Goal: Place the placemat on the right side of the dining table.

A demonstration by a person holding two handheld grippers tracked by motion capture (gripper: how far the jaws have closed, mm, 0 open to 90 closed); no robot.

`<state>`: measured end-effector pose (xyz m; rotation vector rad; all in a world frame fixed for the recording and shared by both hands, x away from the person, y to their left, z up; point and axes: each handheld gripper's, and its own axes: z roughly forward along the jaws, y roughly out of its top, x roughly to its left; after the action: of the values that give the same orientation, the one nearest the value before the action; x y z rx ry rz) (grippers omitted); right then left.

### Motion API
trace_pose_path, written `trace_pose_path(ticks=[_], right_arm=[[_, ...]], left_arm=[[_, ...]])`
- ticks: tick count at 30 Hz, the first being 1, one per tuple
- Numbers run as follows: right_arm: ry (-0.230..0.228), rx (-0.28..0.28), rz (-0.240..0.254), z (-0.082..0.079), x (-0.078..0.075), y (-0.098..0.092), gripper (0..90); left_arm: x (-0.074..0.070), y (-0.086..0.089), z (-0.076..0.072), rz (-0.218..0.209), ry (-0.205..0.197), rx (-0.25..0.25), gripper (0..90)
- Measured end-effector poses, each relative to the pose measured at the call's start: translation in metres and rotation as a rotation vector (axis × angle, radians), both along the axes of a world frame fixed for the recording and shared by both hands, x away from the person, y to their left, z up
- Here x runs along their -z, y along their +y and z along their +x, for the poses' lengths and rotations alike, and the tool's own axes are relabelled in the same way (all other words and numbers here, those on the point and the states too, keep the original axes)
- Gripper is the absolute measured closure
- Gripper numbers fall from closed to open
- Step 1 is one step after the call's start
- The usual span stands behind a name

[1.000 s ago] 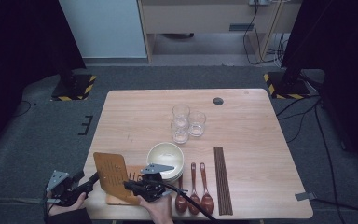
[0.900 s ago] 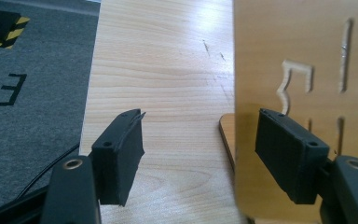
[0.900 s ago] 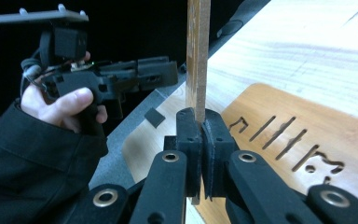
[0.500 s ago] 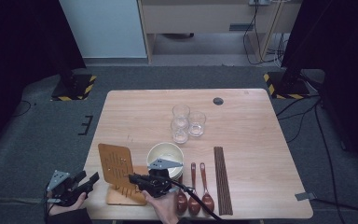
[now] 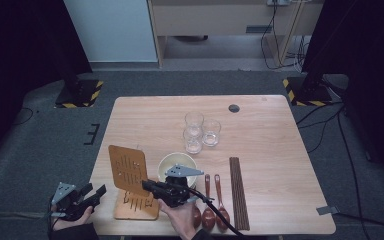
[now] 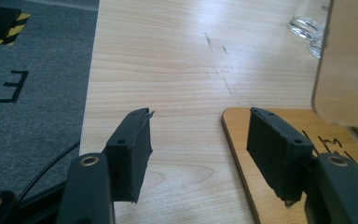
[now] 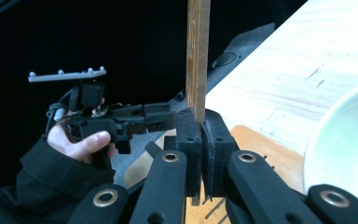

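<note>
My right gripper (image 7: 201,140) stood raised with its jaws pinched tight, while my left gripper (image 6: 200,144), low at the table's edge, had just been closing, nothing between its jaws.

text: none legible (board slots and floor mark (image 6: 13,86) are only shapes)

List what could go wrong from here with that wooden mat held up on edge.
1. The right gripper pinches the upright wooden mat only at its lower edge; it could pivot or slip and fall onto the second mat under it.
2. The white bowl sits close beside the lifted mat; a swing might knock it towards the spoons.
3. The left gripper is open, one jaw over the flat mat's corner; it may nudge it.
</note>
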<state>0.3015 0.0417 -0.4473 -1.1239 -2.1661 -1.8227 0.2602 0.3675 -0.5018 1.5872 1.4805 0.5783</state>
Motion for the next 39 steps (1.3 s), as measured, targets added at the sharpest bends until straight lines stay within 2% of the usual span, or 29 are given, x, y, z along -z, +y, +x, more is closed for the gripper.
trace_pose_path(ticks=[15, 39], right_arm=[[-0.019, 0.026, 0.036, 0.010, -0.017, -0.015, 87.7], [-0.043, 0.058, 0.086, 0.022, -0.036, -0.039, 87.7]], left_arm=[[0.002, -0.002, 0.002, 0.032, 0.012, 0.006, 38.7], [0.005, -0.004, 0.004, 0.040, 0.028, 0.011, 34.7]])
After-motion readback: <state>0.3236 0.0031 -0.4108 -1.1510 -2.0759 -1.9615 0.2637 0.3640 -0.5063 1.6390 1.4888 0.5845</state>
